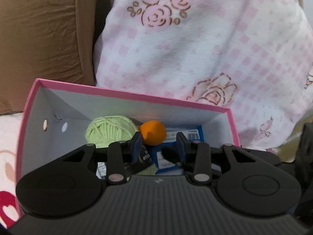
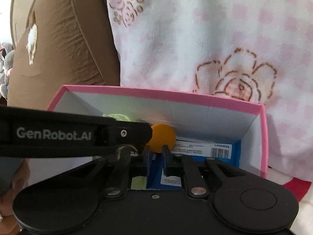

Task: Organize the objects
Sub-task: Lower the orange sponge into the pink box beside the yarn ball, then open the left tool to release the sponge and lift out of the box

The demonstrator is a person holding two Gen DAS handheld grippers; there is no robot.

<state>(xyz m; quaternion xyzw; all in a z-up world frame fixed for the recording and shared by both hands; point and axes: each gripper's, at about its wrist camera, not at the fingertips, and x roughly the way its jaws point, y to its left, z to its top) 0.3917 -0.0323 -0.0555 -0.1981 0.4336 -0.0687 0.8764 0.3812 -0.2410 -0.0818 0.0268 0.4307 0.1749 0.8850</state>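
A pink box (image 1: 137,96) with a white inside holds a green yarn ball (image 1: 109,131), an orange ball (image 1: 153,134) and a blue packet with a barcode label (image 1: 192,137). My left gripper (image 1: 159,140) hangs over the box with its jaws apart, and the orange ball lies just beyond the tips. In the right wrist view, my right gripper (image 2: 156,149) is over the same box (image 2: 156,94), its jaws a narrow gap apart and empty, the orange ball (image 2: 163,136) just beyond them. The blue packet (image 2: 215,148) lies to the right. The yarn (image 2: 117,117) is mostly hidden.
A brown cushion (image 1: 39,35) stands behind the box at the left. A white and pink flowered blanket (image 1: 195,49) rises behind the box. The left gripper's black body (image 2: 58,135) crosses the left of the right wrist view. Patterned fabric (image 1: 7,156) lies under the box.
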